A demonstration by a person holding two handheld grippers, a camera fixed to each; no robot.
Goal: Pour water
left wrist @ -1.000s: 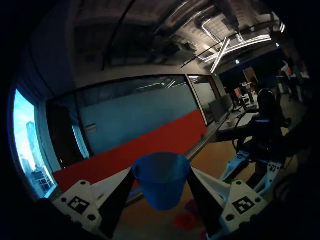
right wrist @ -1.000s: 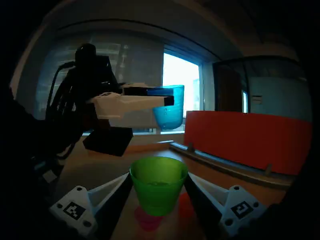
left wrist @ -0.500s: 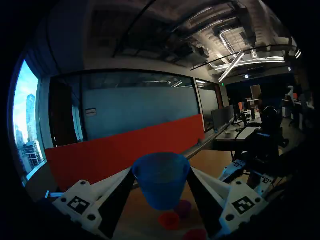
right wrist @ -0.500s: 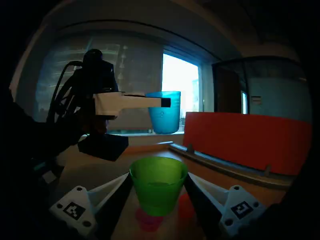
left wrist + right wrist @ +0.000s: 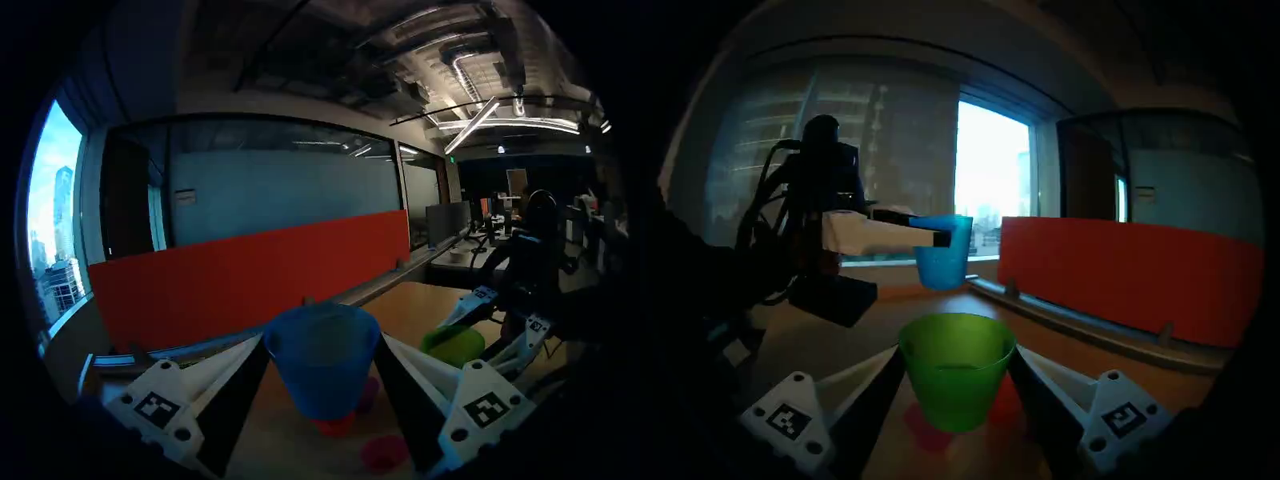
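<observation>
Now the left gripper (image 5: 320,342) is clenched on the blue cup (image 5: 322,376), with both fingers pressing on its sides. The cup is upright at 6 o'clock in the left gripper view, above the table (image 5: 280,444). Likewise, the right gripper (image 5: 957,350) grasps the green cup (image 5: 957,388), also upright, at 6 o'clock in the right gripper view. From that view, the blue cup hangs at about 11 o'clock from the green cup, well apart from it. From the left gripper view, the green cup is at about 3 o'clock from the blue one. A small red thing (image 5: 336,426) lies on the table just under the blue cup, with a pink one (image 5: 384,452) at 5 o'clock from it. A red panel (image 5: 1136,272) stands along the far edge of the table. I cannot tell whether either cup holds water.
</observation>
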